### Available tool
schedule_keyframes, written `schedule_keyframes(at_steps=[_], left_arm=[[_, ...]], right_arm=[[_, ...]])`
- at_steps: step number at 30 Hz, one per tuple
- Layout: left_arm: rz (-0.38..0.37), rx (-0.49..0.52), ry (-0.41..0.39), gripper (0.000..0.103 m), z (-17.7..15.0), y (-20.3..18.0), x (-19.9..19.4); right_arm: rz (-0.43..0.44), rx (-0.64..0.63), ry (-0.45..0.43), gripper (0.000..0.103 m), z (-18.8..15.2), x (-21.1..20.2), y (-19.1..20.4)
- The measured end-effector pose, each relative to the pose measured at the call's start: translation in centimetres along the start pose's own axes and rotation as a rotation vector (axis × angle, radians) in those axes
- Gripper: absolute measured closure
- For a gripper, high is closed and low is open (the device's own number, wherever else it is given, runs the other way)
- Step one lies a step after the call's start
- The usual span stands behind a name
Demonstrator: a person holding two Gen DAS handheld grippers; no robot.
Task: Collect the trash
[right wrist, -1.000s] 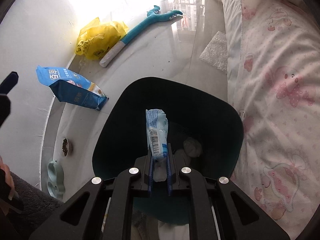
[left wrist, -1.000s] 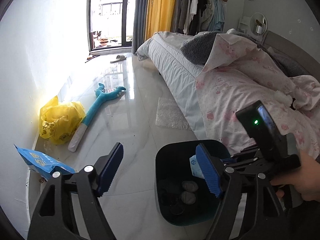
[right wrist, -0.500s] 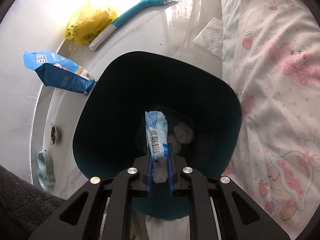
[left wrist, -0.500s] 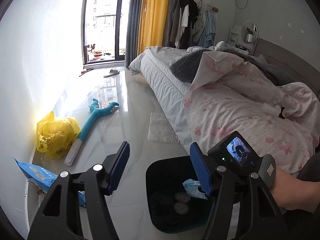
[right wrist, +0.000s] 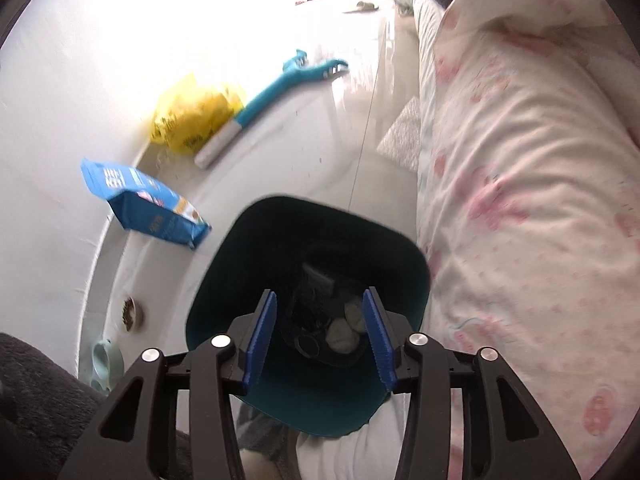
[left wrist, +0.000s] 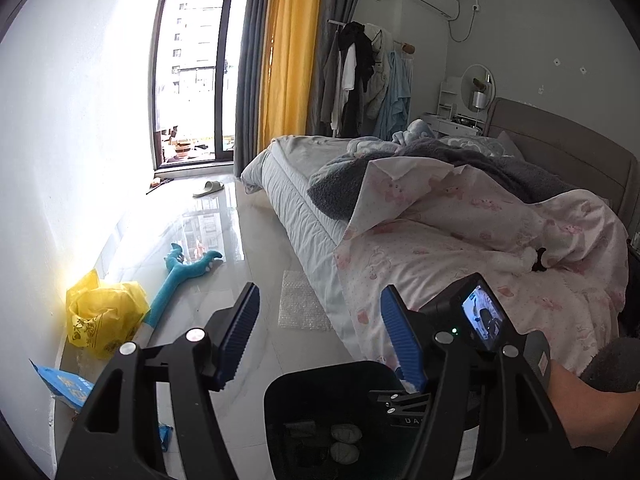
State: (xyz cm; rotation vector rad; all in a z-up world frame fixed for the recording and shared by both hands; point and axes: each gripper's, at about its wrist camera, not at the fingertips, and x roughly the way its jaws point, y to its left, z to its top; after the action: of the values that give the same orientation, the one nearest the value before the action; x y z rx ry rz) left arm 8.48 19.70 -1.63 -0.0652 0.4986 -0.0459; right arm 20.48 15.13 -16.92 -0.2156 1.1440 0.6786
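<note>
Dark teal bin (right wrist: pixel 248 264), yellow plastic bag (left wrist: pixel 102 318) with black print, blue snack bag (right wrist: pixel 148 210), turquoise plush toy (left wrist: pixel 182 276), pale pink quilt (left wrist: pixel 480 264) with pink cartoon figures, yellow curtain (left wrist: pixel 288 56), glossy white marbled floor (left wrist: pixel 256 240).

You are in a home bedroom: an unmade bed (left wrist: pixel 460 232) with pink quilt, a clothes rack (left wrist: pixel 368 76) beyond its foot, yellow curtains (left wrist: pixel 288 52) beside the rack.

Glossy marble-look floor (left wrist: pixel 256 344); dark smooth plastic bin (right wrist: pixel 360 240); crinkled yellow plastic bag (left wrist: pixel 102 314); soft pink cotton duvet (left wrist: pixel 460 248).
</note>
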Motion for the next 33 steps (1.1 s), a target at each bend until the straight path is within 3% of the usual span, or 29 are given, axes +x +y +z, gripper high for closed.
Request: schedule_keyframes(at_steps=[9, 16, 20, 27, 33], left_arm=[[-0.048, 0.002, -0.024, 0.026, 2.0, -2.7, 1.1], [-0.110, -0.038, -0.025, 0.016, 3.3, -4.7, 2.5], [-0.128, -0.044, -0.046, 0.011, 4.1, -5.9, 2.9], [-0.158, -0.054, -0.034, 0.008, 4.6, -8.2, 4.7], [-0.196, -0.022, -0.017, 0.007, 5.0, -10.7, 6.4]], right_arm=[[-0.010, 0.020, -0.221, 0.043, 0.5, -6.7, -2.6], [-0.108, 0.014, -0.330, 0.040, 0.1, -10.2, -5.6], [-0.155, 0.029, -0.392, 0.030, -0.6, -12.2, -7.3], [-0.203, 0.033, -0.454, 0.024, -1.5, -15.1, -10.0], [-0.230, 0.019, -0.433, 0.021, -2.2, -15.7, -13.6]])
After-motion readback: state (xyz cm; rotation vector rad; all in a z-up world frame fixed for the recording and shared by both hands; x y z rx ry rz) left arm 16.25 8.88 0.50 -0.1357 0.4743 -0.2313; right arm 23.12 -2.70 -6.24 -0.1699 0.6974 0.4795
